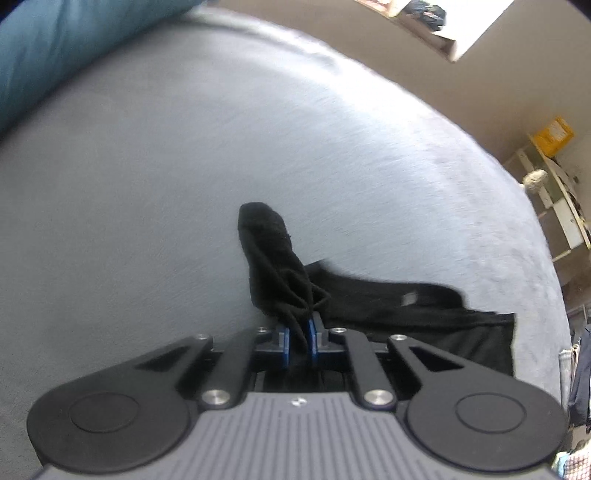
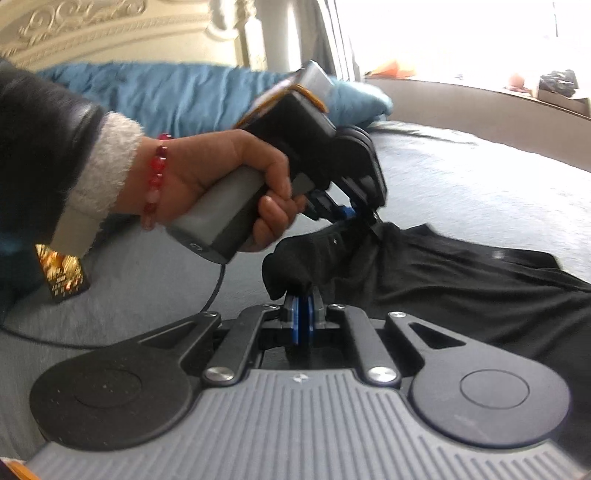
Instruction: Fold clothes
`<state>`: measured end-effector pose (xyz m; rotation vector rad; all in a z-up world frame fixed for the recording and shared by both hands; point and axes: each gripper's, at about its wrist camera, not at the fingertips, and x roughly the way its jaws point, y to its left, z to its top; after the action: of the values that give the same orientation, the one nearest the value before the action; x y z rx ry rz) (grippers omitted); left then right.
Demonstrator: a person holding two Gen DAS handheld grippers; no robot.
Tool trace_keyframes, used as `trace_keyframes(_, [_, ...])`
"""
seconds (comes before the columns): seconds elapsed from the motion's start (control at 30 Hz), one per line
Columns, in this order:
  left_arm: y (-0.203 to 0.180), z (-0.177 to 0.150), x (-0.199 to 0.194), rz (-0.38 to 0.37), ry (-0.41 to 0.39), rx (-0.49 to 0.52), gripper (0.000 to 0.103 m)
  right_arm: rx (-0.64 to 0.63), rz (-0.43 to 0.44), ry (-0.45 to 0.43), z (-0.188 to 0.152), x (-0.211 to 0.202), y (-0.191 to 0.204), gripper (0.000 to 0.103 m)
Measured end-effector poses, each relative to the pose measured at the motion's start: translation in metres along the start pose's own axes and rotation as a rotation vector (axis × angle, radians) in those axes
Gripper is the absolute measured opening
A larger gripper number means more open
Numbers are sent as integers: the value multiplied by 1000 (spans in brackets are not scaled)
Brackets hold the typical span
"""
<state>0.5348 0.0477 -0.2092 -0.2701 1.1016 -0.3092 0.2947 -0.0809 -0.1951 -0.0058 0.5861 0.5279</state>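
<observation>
Home bedroom: grey-sheeted bed [image 2: 480,177], blue duvet [image 2: 177,99] against carved headboard [image 2: 92,29] at far left, bright window [image 2: 461,33] far right.

The garment [image 2: 461,273] lies spread on the bed [image 2: 480,177]. One bunched end of it rises off the bed, pinched between the closed fingers of the right tool [image 2: 304,302] and, just beyond, those of the left tool [image 1: 300,330]. The rest of the garment trails to the right of both tools. The pillow [image 2: 177,96] lies on the bed behind the left tool, before the headboard [image 2: 110,33]. A cable [image 2: 207,306] runs across the bed at left.
</observation>
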Motion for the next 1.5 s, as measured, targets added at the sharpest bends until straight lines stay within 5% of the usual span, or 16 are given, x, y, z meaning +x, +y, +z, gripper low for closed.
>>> trace_keyframes(0.4, [-235,-13,45,-12,27,347,10,275,-183,-138,-34,-99,-106,3])
trace_keyframes(0.6, [-310,-48,97,6,98,486,12,451,-310,-140,-78,-136,-162,3])
trace_keyframes(0.67, [-323,-63,117,37,146,543,23,539,-327,-129,-95,-139,-179,3])
trace_keyframes(0.87, [-323,-69,102,-40,142,563,53,890,-290,-134,-145,-138,-225,3])
trace_keyframes(1.07, [-278,-69,36,-75,70,472,59,1120,-196,-199,-167,-145,-247,3])
trace_keyframes(1.23, [-205,-114,2,33,138,364,59,1345,-128,-228,-200,-151,-260,3])
trace_keyframes(1.37, [-171,-158,4,64,206,296,56,1394,-43,-266,-203,-153,-257,8])
trace_keyframes(1.43, [-162,-174,9,54,217,260,54,1390,-13,-266,-200,-156,-259,14])
trace_keyframes(1.5, [-160,-184,14,46,214,243,51,1388,-5,-256,-197,-160,-261,41])
